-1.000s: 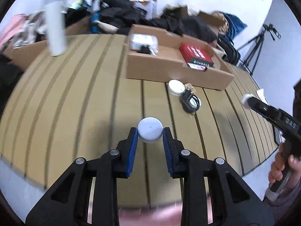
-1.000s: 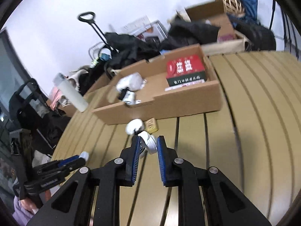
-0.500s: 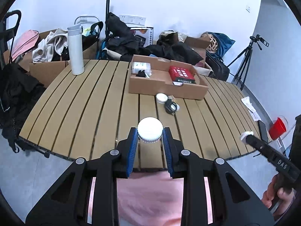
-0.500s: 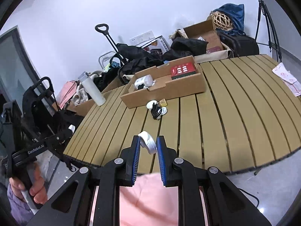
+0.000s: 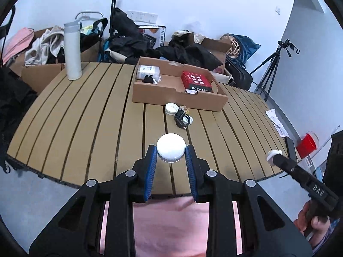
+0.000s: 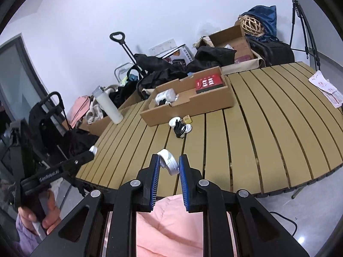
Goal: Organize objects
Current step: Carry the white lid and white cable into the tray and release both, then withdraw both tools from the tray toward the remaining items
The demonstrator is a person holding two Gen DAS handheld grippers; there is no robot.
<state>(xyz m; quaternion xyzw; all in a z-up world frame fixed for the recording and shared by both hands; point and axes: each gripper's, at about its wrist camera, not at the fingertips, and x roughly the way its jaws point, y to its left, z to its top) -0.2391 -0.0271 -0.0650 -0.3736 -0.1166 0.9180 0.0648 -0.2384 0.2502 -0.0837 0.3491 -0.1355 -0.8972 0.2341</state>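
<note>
**Both grippers holding white caps above table edge**

Left gripper (image 5: 171, 157) clamps a round white cap (image 5: 170, 147), frame centre. Right gripper (image 6: 169, 164) pinches a tilted white lid (image 6: 169, 164), centre frame. Beyond on the slatted table (image 5: 85, 115): loose white cap (image 5: 171, 108), black clip (image 5: 182, 118), cardboard box (image 5: 178, 98) upper centre holding red box (image 5: 196, 81).

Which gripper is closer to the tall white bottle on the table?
Left. The left gripper hangs on the same side as the white bottle; the right gripper sits further right, off the table near its middle.
</note>
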